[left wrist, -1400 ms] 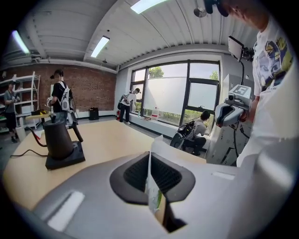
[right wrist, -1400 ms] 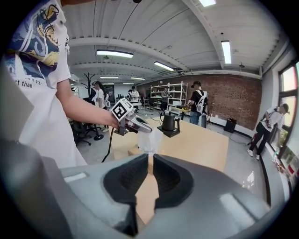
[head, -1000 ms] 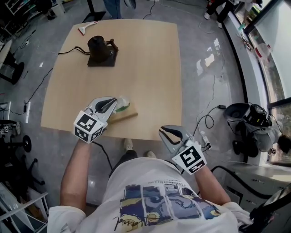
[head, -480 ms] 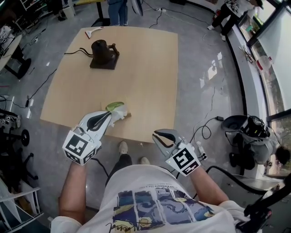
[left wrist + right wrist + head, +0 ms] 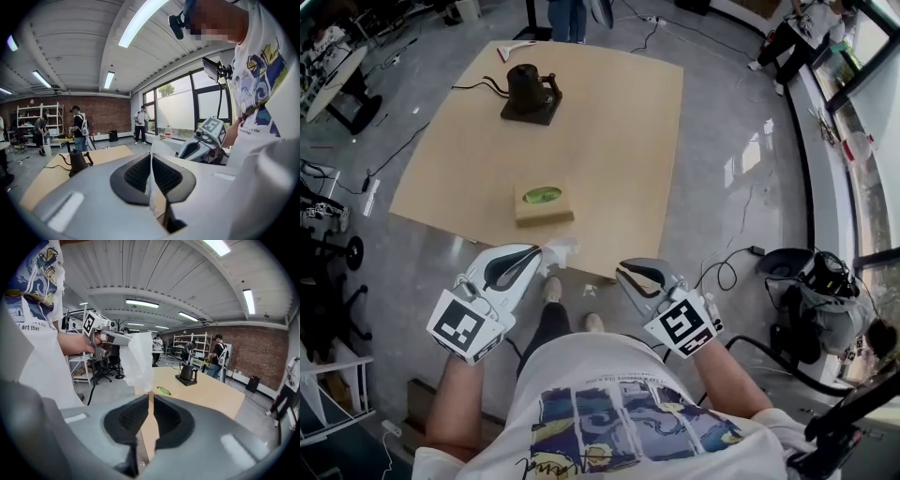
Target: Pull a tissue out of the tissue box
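Observation:
The tan tissue box [image 5: 542, 202] with a green oval opening sits near the front edge of the wooden table [image 5: 619, 141]. My left gripper [image 5: 540, 251] hovers off the table's front edge, shut on a white tissue [image 5: 561, 251] that hangs free of the box. In the left gripper view the thin sheet [image 5: 151, 180] is pinched between the pads. The right gripper view shows the tissue [image 5: 138, 359] dangling from the left gripper [image 5: 124, 338], with the box's opening [image 5: 163, 391] behind. My right gripper [image 5: 621, 272] is shut on nothing, off the table's front edge right of the box.
A black kettle-like device [image 5: 530, 92] on a dark base stands at the table's far side, its cable running left. A white tool [image 5: 514, 49] lies at the far left corner. Cables, chair bases and standing people surround the table.
My left gripper has drawn back from the box toward my body and risen, taking the tissue clear of the opening. The right gripper has shifted only slightly.

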{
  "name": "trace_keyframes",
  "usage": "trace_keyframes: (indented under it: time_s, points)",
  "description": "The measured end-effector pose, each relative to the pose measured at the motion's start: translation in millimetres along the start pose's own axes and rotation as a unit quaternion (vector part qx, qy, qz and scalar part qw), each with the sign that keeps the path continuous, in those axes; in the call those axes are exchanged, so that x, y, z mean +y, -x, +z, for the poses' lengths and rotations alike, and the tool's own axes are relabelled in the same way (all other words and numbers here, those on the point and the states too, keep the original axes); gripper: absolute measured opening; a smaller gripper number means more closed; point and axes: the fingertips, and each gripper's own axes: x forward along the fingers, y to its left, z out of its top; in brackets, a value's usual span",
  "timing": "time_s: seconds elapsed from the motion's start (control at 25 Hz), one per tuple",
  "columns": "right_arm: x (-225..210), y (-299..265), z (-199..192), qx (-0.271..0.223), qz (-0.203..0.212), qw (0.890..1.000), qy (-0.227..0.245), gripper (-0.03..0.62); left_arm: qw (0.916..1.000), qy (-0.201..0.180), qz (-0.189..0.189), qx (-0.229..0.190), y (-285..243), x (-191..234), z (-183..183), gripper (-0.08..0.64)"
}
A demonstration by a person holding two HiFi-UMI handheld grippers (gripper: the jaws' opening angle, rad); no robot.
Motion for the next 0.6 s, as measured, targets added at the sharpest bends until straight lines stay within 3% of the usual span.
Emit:
trace_keyframes:
  time_s: [0.6]
  points:
    - [27,13,3,-0.018,0.006,1.0,0.016,0.023,0.9999,0.006,-0.015,0.006,42,-75,9,0.006]
